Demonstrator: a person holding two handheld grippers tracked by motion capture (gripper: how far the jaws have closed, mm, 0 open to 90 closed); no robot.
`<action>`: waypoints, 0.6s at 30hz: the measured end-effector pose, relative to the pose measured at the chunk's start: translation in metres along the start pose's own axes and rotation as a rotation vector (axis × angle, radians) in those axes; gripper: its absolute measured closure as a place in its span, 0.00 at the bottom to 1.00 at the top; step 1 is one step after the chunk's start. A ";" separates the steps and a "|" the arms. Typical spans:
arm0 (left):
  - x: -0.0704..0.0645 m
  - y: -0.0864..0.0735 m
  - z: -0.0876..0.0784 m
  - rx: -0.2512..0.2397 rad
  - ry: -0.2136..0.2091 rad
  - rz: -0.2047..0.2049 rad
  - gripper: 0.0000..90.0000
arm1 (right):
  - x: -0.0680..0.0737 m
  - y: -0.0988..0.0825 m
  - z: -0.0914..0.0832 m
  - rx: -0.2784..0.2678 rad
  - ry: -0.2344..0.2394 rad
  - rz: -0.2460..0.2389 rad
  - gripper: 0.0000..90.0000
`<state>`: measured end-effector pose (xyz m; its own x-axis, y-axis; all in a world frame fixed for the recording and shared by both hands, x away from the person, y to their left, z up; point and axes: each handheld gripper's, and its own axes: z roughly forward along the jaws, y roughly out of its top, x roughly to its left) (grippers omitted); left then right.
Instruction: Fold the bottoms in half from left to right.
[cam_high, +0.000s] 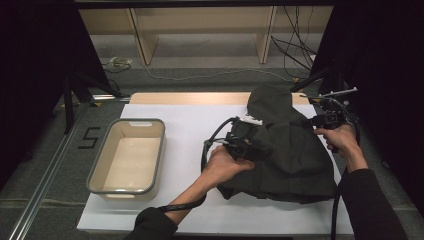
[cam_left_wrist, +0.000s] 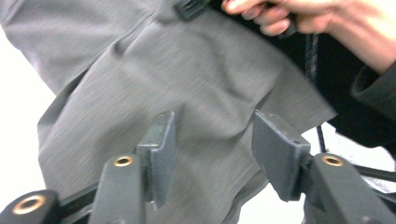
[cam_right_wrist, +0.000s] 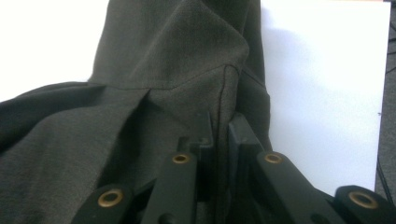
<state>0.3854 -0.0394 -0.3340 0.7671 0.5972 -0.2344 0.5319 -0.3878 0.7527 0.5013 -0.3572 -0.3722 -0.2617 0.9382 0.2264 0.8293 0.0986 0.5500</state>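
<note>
Mid-fold: the right gripper is clenched on a seam edge of the dark garment, lifting it, while the left gripper hangs released just above the cloth; next, it needs a fresh hold

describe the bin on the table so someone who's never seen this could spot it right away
Start at the white sheet that covers the table. On its left side, apart from the dark grey garment bunched up at the right, stands the bin. It is a cream rectangular tub with rounded corners and a grey rim, open on top with nothing inside, the one rigid, pale container there.
</note>
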 end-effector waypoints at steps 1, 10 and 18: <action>0.003 -0.003 -0.002 0.000 0.022 0.002 0.51 | 0.000 -0.001 0.002 0.004 -0.002 -0.001 0.91; 0.035 -0.034 -0.007 0.036 0.075 -0.074 0.46 | -0.003 -0.006 0.009 0.019 -0.025 -0.005 0.86; 0.053 -0.065 0.014 0.144 0.065 -0.144 0.41 | -0.006 -0.014 0.011 0.037 -0.026 -0.002 0.89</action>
<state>0.3967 0.0075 -0.4040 0.6569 0.6961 -0.2896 0.6841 -0.3888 0.6172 0.4971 -0.3605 -0.3903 -0.2504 0.9464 0.2040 0.8465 0.1118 0.5204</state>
